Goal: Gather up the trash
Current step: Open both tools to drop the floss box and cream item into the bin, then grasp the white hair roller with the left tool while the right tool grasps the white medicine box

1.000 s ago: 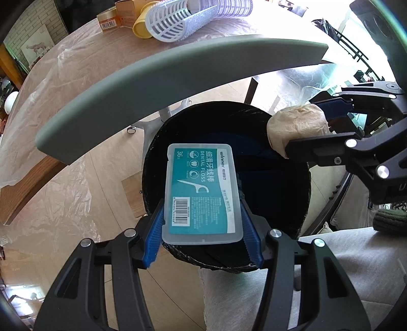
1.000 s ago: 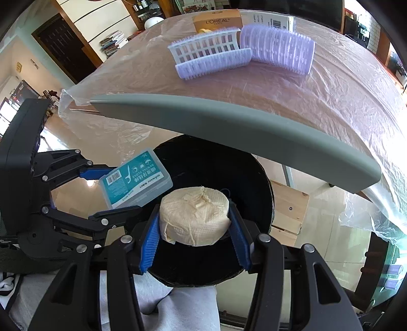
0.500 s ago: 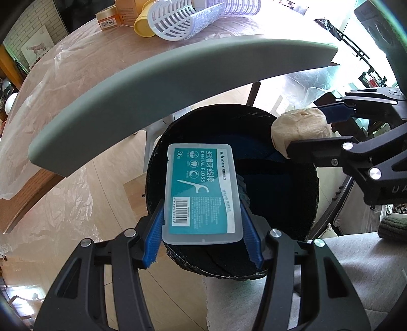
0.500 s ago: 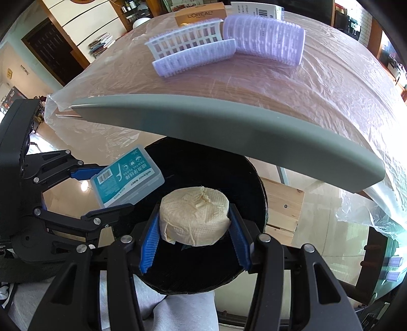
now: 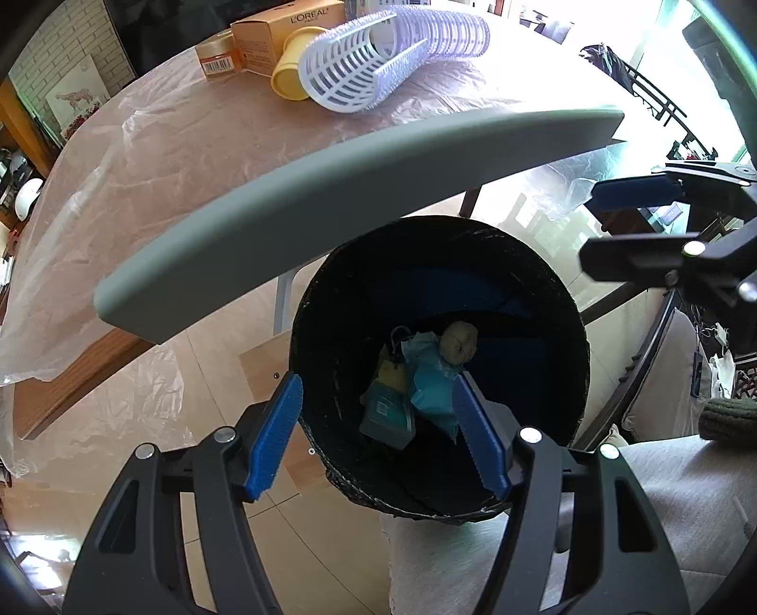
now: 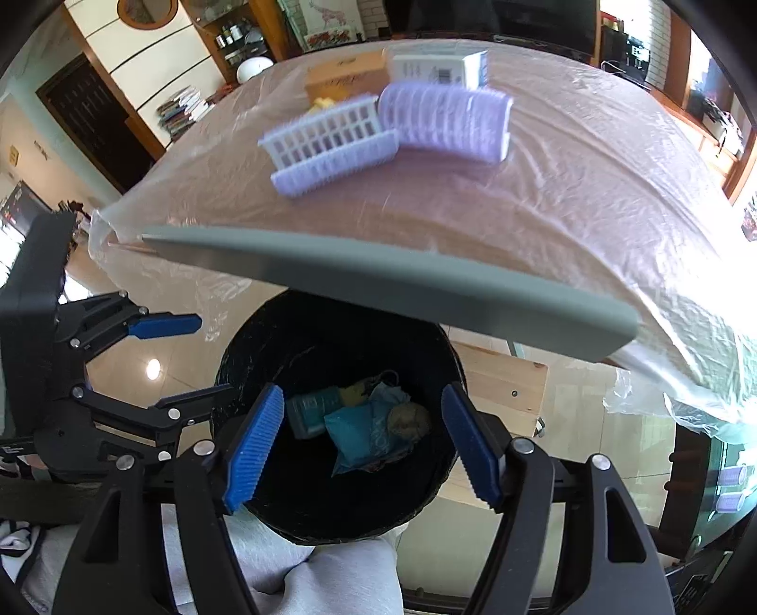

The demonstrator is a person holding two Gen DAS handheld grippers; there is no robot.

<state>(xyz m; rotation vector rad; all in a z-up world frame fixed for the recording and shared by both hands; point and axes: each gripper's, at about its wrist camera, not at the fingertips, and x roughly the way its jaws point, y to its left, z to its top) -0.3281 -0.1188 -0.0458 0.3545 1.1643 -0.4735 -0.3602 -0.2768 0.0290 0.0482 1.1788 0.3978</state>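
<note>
A black round bin [image 5: 558,303] stands on the floor below the table edge; it also shows in the right wrist view [image 6: 236,359]. At its bottom lie the teal dental floss box [image 5: 385,414], a blue wrapper [image 5: 433,385] and the beige paper wad [image 5: 458,341]. The right wrist view shows the box [image 6: 310,409] and the wad [image 6: 408,421] too. My left gripper [image 5: 378,433] is open and empty above the bin. My right gripper [image 6: 362,444] is open and empty above the bin. Each gripper shows in the other's view, open: the right one [image 5: 629,227] and the left one [image 6: 184,359].
The plastic-covered table [image 5: 165,156] has a grey rim [image 5: 331,189]. On it lie purple and white hair rollers [image 5: 378,57], a L'Oreal box [image 5: 284,33], a yellow cup [image 5: 293,80] and a small jar [image 5: 215,57]. My grey-trousered legs [image 6: 321,582] are below.
Both grippers have opened. The dental floss box and the paper wad have dropped into the bin and lie at its bottom.
</note>
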